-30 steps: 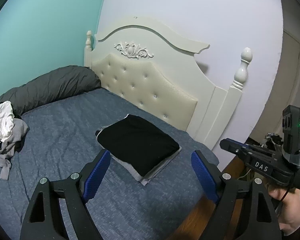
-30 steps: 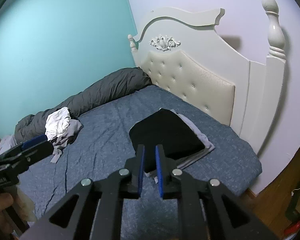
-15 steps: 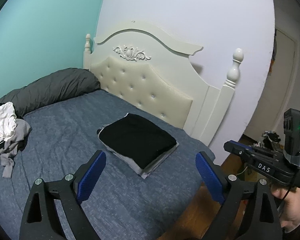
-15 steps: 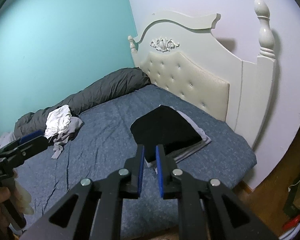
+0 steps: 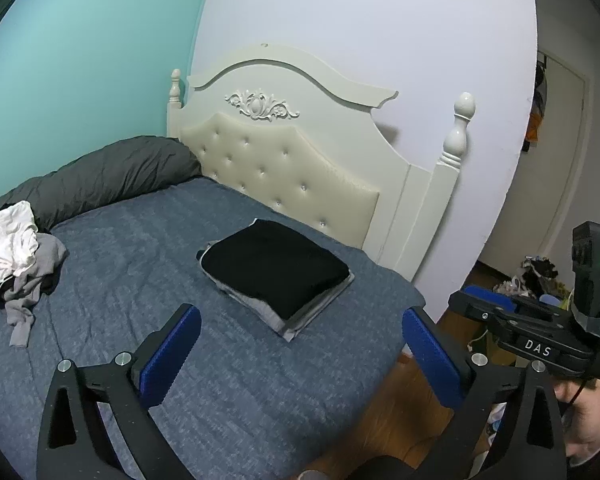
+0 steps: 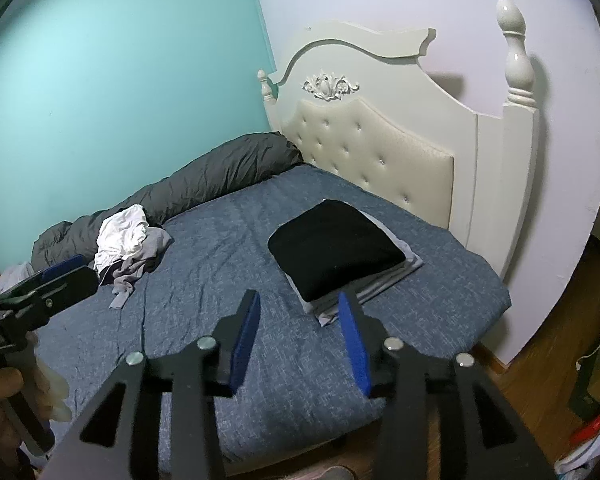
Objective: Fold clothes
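A folded stack with a black garment [image 5: 276, 268] on top of grey ones lies on the blue bed [image 5: 140, 280] near the headboard. A loose pile of white and grey clothes [image 5: 16, 248] sits at the bed's left side. My left gripper [image 5: 300, 344] hangs open above the bed's near corner, short of the stack, with nothing in it. In the right wrist view the same stack [image 6: 336, 248] and pile [image 6: 128, 244] show. My right gripper [image 6: 299, 320] is open and empty, just in front of the stack.
A cream tufted headboard [image 5: 284, 176] with a post [image 5: 458, 136] stands behind the stack. A rolled dark grey duvet [image 6: 204, 184] lies along the teal wall. Wooden floor [image 6: 540, 360] and clutter lie to the right of the bed edge.
My right gripper went from shut to open. Both grippers drew back from the bed, so the stack looks smaller and farther away.
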The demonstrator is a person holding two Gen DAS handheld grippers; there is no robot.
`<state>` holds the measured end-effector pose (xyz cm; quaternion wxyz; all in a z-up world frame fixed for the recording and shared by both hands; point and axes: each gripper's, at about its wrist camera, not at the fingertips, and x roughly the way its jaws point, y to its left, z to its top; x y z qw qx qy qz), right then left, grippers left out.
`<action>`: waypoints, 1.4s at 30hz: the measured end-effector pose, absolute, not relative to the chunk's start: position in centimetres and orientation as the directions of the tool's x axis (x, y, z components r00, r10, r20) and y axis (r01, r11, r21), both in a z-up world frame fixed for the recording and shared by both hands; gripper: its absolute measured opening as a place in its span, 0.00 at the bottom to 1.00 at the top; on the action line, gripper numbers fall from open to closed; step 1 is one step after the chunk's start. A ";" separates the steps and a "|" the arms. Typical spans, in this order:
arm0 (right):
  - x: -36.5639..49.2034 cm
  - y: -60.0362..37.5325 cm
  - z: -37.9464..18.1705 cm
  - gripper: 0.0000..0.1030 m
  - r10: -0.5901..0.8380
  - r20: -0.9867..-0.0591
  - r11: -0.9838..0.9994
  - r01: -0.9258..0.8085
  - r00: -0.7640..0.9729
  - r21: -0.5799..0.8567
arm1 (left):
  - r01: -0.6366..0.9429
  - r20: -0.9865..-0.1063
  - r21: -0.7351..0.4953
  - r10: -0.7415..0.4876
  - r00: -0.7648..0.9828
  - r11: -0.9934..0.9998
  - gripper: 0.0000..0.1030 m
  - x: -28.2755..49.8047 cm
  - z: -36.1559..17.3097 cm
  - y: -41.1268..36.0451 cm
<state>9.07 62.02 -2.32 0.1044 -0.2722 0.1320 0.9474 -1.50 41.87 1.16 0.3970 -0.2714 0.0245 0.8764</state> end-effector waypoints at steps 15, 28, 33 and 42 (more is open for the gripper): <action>11.1 59.2 -2.8 0.81 0.167 -0.551 -0.941 -0.298 -0.817 0.158 | -0.710 -0.492 -0.149 0.674 -0.551 -0.689 1.00 0.4 0.9 39.6; 13.0 58.3 -3.2 1.00 0.201 -0.530 -0.929 -0.332 -0.824 0.162 | -0.702 -0.501 -0.152 0.667 -0.552 -0.695 1.00 1.3 0.2 38.8; 13.2 58.2 -3.3 1.00 0.199 -0.535 -0.931 -0.329 -0.821 0.160 | -0.696 -0.500 -0.152 0.662 -0.559 -0.702 1.00 1.5 -0.1 38.6; 13.5 58.0 -3.6 1.00 0.200 -0.543 -0.930 -0.332 -0.816 0.156 | -0.678 -0.487 -0.149 0.651 -0.583 -0.720 1.00 1.9 0.1 38.1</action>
